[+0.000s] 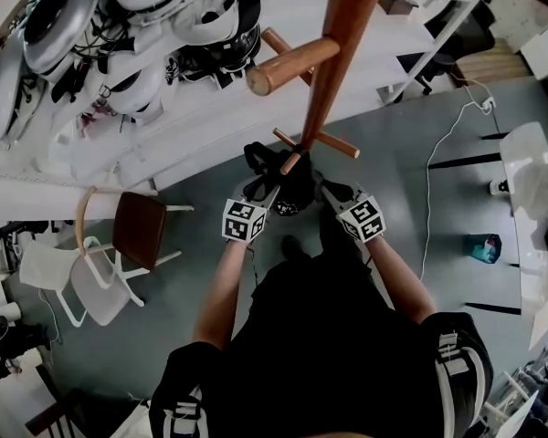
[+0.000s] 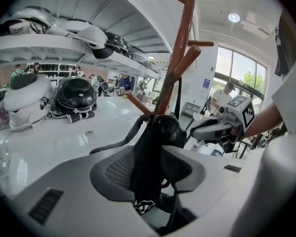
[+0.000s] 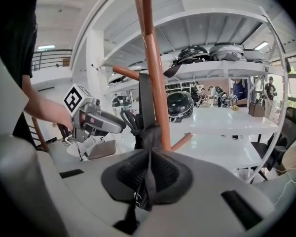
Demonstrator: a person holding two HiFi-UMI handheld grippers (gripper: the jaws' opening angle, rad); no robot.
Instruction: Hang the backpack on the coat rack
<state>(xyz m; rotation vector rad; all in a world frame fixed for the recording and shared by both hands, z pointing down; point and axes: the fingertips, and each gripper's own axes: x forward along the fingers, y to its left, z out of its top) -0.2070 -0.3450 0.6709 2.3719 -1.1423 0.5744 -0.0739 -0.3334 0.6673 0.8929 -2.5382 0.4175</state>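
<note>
The wooden coat rack (image 1: 333,53) stands right in front of me, its pole (image 2: 175,68) carrying short pegs (image 1: 290,64). The black backpack (image 1: 288,194) hangs against the pole, and a strap (image 3: 145,95) runs up toward a peg. My left gripper (image 2: 155,157) is open, with the backpack's dark fabric (image 2: 160,132) hanging loosely between the wide jaws. My right gripper (image 3: 148,169) is shut on a thin black strap of the backpack (image 3: 145,132). In the head view the left gripper (image 1: 260,190) and the right gripper (image 1: 333,192) flank the bag on either side.
White shelving (image 1: 210,108) with several helmets (image 1: 146,85) runs behind the rack. A brown chair (image 1: 139,231) and a white chair (image 1: 100,290) stand to the left. At the right are a white table (image 1: 530,181), a cable on the floor (image 1: 438,172) and a teal object (image 1: 482,247).
</note>
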